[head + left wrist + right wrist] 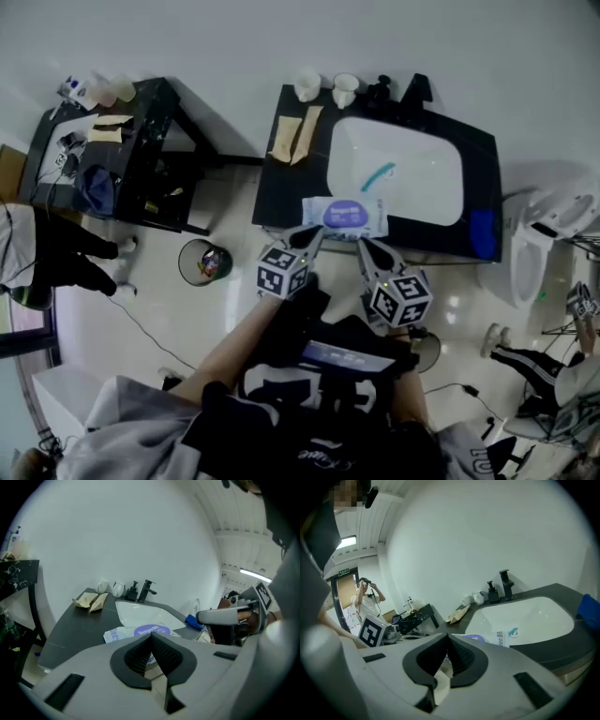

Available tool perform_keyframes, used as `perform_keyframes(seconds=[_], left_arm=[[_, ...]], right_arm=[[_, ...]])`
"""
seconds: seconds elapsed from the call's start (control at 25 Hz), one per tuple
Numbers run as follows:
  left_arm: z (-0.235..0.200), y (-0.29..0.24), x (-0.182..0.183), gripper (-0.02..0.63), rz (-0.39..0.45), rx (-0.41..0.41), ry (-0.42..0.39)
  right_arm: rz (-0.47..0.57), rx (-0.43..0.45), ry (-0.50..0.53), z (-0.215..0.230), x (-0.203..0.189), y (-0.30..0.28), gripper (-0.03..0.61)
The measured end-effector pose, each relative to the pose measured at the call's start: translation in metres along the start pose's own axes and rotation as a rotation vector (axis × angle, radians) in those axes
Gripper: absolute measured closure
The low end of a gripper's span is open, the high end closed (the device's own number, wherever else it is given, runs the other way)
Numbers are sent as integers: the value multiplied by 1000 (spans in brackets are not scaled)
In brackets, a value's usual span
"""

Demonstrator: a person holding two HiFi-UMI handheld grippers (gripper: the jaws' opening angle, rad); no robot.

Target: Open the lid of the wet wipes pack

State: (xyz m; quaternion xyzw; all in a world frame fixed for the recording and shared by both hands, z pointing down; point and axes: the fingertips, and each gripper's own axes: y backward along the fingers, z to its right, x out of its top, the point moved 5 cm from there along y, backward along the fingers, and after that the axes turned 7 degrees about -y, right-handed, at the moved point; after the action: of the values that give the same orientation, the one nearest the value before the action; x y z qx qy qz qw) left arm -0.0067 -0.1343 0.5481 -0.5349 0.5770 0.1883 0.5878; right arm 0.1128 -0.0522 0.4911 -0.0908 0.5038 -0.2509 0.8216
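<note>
The wet wipes pack (344, 217) is white with a purple oval lid lying flat. It rests on the front edge of the dark counter (286, 187), beside the white sink (427, 192). My left gripper (316, 233) reaches the pack's near left corner, and my right gripper (362, 244) is just in front of its near edge. In the left gripper view the left gripper (151, 635) has its jaws together, empty, with the pack (123, 633) right behind the tips. The right gripper (447, 637) likewise shows its jaws together, the pack (490, 640) just beyond.
A black faucet (413, 90), two white cups (307, 84) and brown paper towels (296, 136) line the counter's back. A blue cloth (482, 232) lies at the right. A waste bin (204, 262), a cluttered dark side table (141, 155) and a toilet (548, 234) stand around.
</note>
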Motion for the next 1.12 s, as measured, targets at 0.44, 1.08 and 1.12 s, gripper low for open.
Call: perform_keyframes(seconds=[0.44, 1.08, 1.12], left_arm=[[-24, -32, -30, 618, -123, -10, 90], [-28, -39, -33, 618, -144, 6, 198], [-28, -39, -33, 618, -142, 8, 203]], right_arm=[[-232, 13, 269, 20, 1, -54, 475], [-552, 234, 898, 30, -16, -93, 469], [-561, 244, 943, 28, -16, -93, 468]])
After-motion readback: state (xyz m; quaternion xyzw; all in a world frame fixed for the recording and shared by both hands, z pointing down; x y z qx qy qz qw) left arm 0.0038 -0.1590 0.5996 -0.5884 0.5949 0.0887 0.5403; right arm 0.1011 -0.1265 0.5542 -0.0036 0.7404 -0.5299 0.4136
